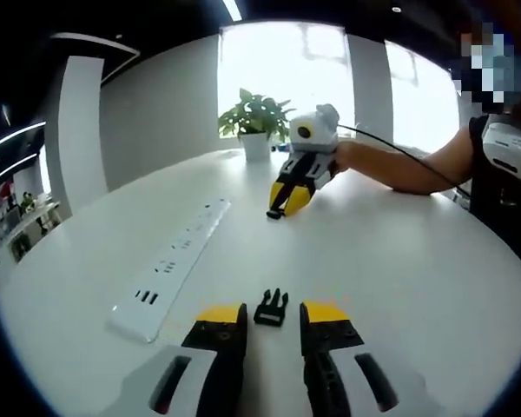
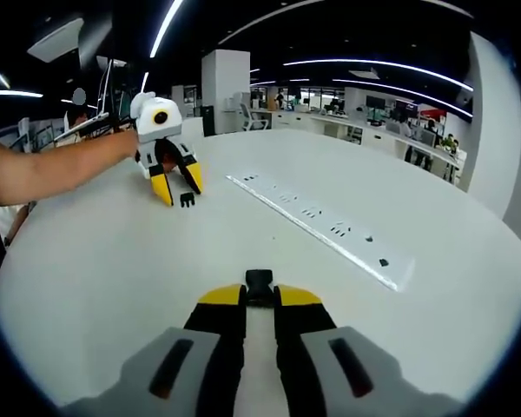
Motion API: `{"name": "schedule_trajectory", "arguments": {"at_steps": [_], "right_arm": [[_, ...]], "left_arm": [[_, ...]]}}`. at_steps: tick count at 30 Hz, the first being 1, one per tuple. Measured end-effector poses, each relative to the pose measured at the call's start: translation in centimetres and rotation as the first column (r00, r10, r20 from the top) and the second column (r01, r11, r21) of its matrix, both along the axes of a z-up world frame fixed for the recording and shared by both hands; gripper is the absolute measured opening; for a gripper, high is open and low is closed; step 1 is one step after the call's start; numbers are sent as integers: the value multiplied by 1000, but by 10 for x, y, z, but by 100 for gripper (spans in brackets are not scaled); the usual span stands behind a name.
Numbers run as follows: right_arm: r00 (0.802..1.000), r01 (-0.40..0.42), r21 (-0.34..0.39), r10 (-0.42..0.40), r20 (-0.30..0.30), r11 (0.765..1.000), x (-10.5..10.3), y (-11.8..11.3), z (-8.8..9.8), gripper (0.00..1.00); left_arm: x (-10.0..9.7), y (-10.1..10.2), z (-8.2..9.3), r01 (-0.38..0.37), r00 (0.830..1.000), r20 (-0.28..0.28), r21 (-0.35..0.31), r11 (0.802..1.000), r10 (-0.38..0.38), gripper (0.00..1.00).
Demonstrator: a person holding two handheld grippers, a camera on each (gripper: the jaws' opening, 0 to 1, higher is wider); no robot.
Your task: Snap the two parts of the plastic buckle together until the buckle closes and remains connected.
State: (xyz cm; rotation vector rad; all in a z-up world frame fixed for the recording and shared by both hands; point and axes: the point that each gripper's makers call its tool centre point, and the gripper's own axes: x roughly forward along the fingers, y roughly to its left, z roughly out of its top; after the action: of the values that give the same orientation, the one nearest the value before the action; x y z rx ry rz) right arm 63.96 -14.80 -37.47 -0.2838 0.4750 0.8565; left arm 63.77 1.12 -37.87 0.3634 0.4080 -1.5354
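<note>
White counter (image 1: 399, 261): pronged buckle half (image 1: 271, 308) lies just ahead between the open left gripper (image 1: 273, 320) jaws; right gripper (image 2: 260, 301) jaws clamp the socket half (image 2: 259, 287).

Your left gripper (image 1: 273, 326): jaws apart, low over table, nothing between them. Your right gripper (image 2: 260, 301): jaws nearly closed, pinching small black part; seen at 12 o'clock in left gripper view, forearm extended.

views low, facing each other | shared: table (image 1: 399, 261), power strip (image 2: 321, 224)
</note>
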Motion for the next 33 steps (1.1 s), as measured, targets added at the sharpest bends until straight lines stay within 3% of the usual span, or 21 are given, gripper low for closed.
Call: {"name": "schedule_trajectory", "arguments": {"at_steps": [16,20,33], "right_arm": [[1000,2,5,-2,-1,1000,-2,0,0,11],[1000,1,5,-1,-1,1000,-2,0,0,11],[1000,-2,7,2,-1,1000,-1,1,0,11]], "left_arm": [[0,-1,-1,-18,998,-57,-8,1000,18,18],[0,0,-1,-19,998,-52,-3,1000,18,12],[-3,-1,-2,-19,999,-29,15,1000,19,13]]}}
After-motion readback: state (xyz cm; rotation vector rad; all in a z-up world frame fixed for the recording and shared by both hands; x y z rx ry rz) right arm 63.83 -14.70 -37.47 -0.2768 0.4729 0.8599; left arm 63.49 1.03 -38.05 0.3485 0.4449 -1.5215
